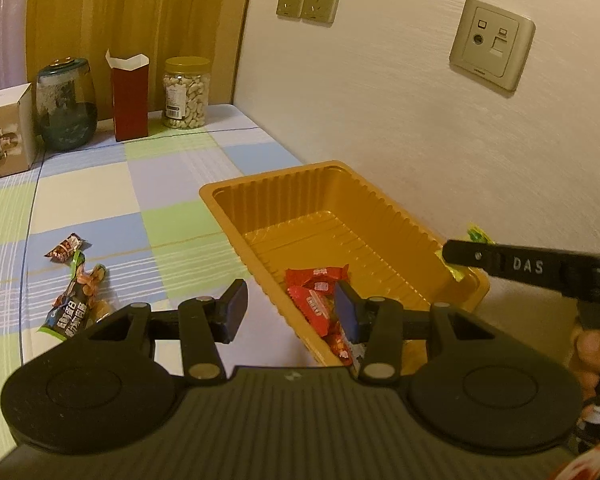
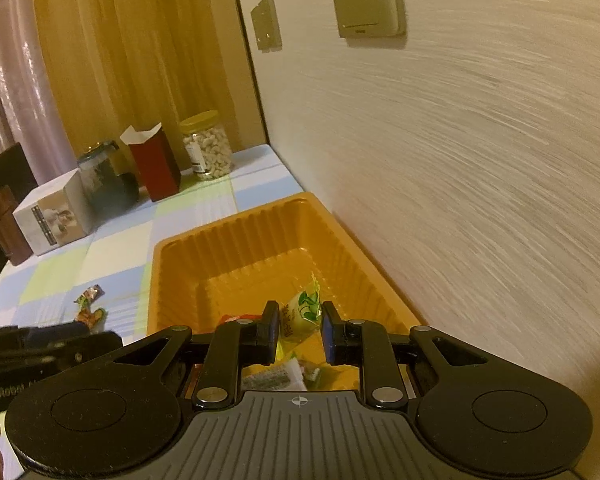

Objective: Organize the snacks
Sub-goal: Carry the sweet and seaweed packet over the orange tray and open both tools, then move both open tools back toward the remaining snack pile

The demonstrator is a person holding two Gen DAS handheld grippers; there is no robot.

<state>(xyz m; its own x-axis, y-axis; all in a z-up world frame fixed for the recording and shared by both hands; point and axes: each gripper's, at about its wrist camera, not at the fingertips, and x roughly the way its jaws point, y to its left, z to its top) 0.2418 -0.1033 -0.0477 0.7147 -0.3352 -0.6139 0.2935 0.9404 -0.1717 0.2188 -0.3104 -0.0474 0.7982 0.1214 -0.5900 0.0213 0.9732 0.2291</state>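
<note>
Against the wall, orange tray (image 1: 384, 200): near end hidden by left gripper (image 1: 290, 310), jaws apart, empty. Right gripper (image 2: 299, 330) pinches green snack (image 2: 300, 314) over tray. Red packets (image 1: 316, 288) inside. Loose snacks (image 1: 76, 280) at 9 o'clock, labels unreadable.

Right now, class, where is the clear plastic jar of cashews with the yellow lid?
The clear cashew jar stands at the table's far edge by the wall, right of the red carton.
</note>
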